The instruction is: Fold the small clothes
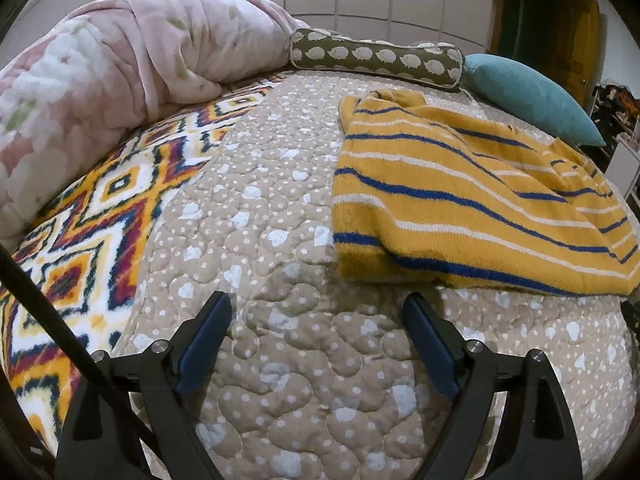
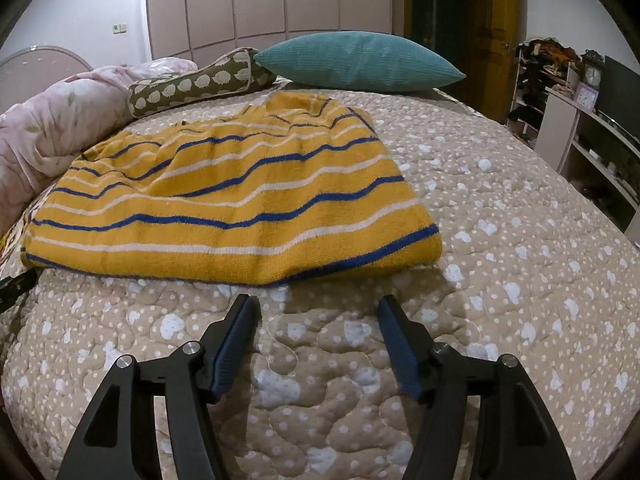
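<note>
A beige quilted bedspread (image 2: pixel 500 240) dotted with white spots and pale hearts covers the bed and fills most of both views. On it, toward the middle, lies the task's garment: a yellow sweater (image 2: pixel 224 196) with blue and white stripes, spread fairly flat with its hem edge nearest the grippers and some wrinkles toward its far end. Left of the sweater, a bunched pink floral comforter (image 1: pixel 100 80) is heaped along the bed's edge, with a multicoloured diamond-patterned blanket (image 1: pixel 92 216) lying flat just beside it. Beyond the sweater's far end rests a teal cushion (image 2: pixel 356 60), and next to that, touching it, an olive bolster pillow (image 2: pixel 192 84) printed with white hedgehogs.

The left gripper (image 1: pixel 318 312) hangs over bare bedspread just short of the sweater's near left corner, jaws spread wide and holding nothing. The right gripper (image 2: pixel 318 312) sits just short of the sweater's hem near its right corner, jaws likewise apart and empty, not touching the fabric.
</note>
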Demonstrator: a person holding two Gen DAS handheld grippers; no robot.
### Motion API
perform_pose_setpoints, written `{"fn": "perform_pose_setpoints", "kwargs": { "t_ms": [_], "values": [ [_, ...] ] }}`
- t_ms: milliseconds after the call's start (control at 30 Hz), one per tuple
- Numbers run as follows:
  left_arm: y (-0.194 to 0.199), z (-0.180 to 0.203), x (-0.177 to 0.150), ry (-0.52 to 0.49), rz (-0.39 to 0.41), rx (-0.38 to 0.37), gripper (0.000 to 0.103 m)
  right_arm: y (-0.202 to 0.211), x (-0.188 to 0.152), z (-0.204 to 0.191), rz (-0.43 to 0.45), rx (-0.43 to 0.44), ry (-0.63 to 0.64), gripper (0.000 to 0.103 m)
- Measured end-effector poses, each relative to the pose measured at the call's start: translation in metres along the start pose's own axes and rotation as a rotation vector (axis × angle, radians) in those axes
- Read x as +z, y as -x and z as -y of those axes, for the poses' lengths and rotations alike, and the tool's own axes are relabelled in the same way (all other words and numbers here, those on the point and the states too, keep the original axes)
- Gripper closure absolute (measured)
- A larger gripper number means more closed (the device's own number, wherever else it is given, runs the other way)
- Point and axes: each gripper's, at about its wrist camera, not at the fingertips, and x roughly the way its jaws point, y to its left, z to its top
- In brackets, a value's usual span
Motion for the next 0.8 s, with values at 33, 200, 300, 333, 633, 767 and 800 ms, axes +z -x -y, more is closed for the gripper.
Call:
{"fn": "perform_pose_setpoints", "kwargs": {
  "t_ms": [33, 200, 300, 333, 633, 767, 800],
  "values": [
    [0.0005, 0.0004, -0.0007, -0.001, -0.001, 0.002, 0.016, -0.0001, -0.0001, 0.0001, 0.002, 0.000, 0.000, 0.034],
    [0.0000, 0.0012, -0.0004, -0.003, -0.003, 0.010, 0.015, -0.0003, -0.0009, 0.0002, 0.013, 0.002, -0.003, 0.034],
    [0.0002, 0.0026, -0.0003, -0.005, -0.003, 0.016, 0.015, 0.0007, -0.0030, 0.0005, 0.020, 0.002, -0.004, 0.034],
    [0.0003, 0.0029, -0.0003, -0.005, -0.002, 0.019, 0.014, 0.0008, -0.0032, 0.0004, 0.022, 0.001, -0.004, 0.034],
    [-0.0004, 0.0039, -0.0004, -0.014, -0.008, 0.048, 0.012, 0.0015, -0.0044, 0.0020, 0.034, 0.012, -0.011, 0.034],
    [-0.0011, 0.0046, 0.0000, -0.018, -0.012, 0.056, 0.011, 0.0013, -0.0043, 0.0018, 0.037, 0.014, -0.013, 0.034],
    [-0.0011, 0.0046, 0.0003, -0.018, -0.012, 0.056, 0.011, 0.0012, -0.0045, 0.0017, 0.037, 0.013, -0.012, 0.034]
  ]
}}
